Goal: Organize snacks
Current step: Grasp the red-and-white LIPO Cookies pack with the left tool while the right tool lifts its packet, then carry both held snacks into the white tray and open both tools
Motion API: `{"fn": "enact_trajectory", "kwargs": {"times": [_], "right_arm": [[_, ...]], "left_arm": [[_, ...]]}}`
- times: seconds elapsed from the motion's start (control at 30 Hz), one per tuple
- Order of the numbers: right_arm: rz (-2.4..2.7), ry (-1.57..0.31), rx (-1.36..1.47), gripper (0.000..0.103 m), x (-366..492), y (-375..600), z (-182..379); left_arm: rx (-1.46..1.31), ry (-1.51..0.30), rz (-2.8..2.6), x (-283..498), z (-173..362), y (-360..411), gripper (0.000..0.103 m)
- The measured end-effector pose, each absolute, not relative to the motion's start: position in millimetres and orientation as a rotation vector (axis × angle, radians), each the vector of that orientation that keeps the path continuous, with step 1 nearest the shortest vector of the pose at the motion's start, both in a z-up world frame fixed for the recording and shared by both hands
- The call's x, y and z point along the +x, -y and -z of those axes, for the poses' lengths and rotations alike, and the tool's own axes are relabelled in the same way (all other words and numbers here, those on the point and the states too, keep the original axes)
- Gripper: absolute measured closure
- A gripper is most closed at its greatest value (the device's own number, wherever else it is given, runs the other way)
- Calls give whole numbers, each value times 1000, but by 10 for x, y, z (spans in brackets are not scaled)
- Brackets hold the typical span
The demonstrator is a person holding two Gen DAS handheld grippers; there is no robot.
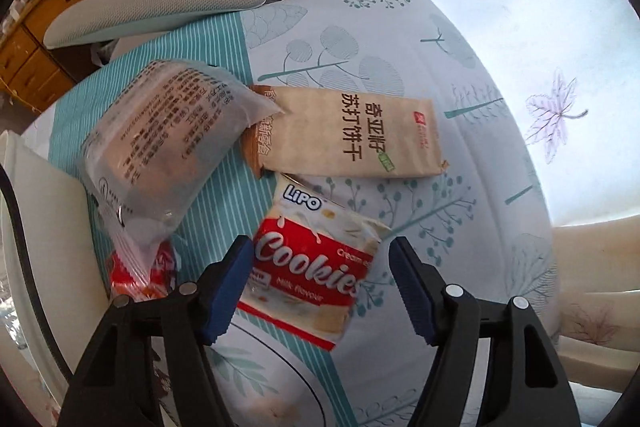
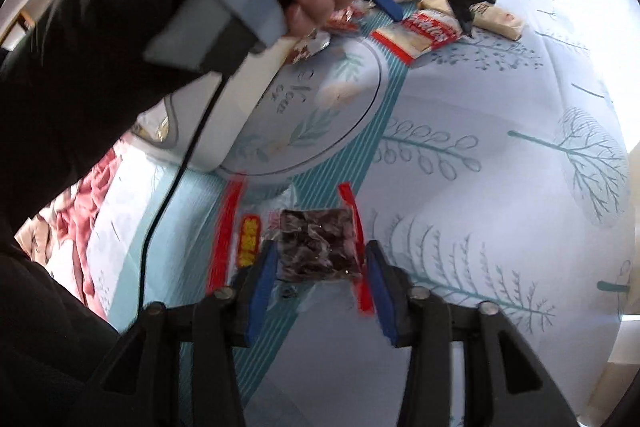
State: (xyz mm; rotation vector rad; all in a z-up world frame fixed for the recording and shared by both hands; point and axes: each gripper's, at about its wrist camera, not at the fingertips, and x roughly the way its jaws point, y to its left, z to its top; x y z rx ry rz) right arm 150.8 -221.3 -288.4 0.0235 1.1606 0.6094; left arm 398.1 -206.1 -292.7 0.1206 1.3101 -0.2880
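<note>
In the left wrist view my left gripper (image 1: 322, 267) is open around a red and white Lipo Cookies packet (image 1: 312, 267); the packet lies between the fingers without clear contact. Behind it lie a beige cracker packet (image 1: 344, 137) and a clear bag with printed text (image 1: 160, 147). A red wrapper (image 1: 136, 275) sits at the left. In the right wrist view my right gripper (image 2: 318, 277) is open around a clear, red-edged bag of dark snacks (image 2: 312, 247) lying on the cloth. The cookies packet also shows far off in the right wrist view (image 2: 424, 35), under the left gripper (image 2: 424, 7).
A patterned tablecloth (image 1: 460, 87) covers the table. A white round container (image 2: 312, 107) stands by the snacks. A grey chair (image 1: 160, 7) and wooden drawers (image 1: 60, 7) lie beyond the table. The person's dark sleeve (image 2: 80, 67) fills the left of the right wrist view.
</note>
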Motion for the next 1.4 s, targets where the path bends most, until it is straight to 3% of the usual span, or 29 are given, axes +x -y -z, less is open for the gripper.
{"fn": "enact_trajectory", "kwargs": {"times": [0.23, 0.3, 0.47, 0.83, 1.4], "right_arm": [[-590, -1153, 45, 61, 1564, 2207, 2854], [-588, -1156, 51, 61, 1554, 2191, 2853], [-573, -1153, 83, 61, 1535, 2213, 2835], [-525, -1132, 157, 61, 1403, 2316, 2779], [-428, -1082, 334, 61, 1381, 2246, 2583]], "left_arm": [[136, -1291, 289, 4027, 3042, 2103, 42], [147, -1279, 285, 4025, 3042, 2096, 50], [124, -1286, 273, 3924, 3020, 1999, 56], [92, -1313, 244, 3581, 2840, 1822, 57], [-94, -1266, 255, 2889, 1766, 1080, 57]]}}
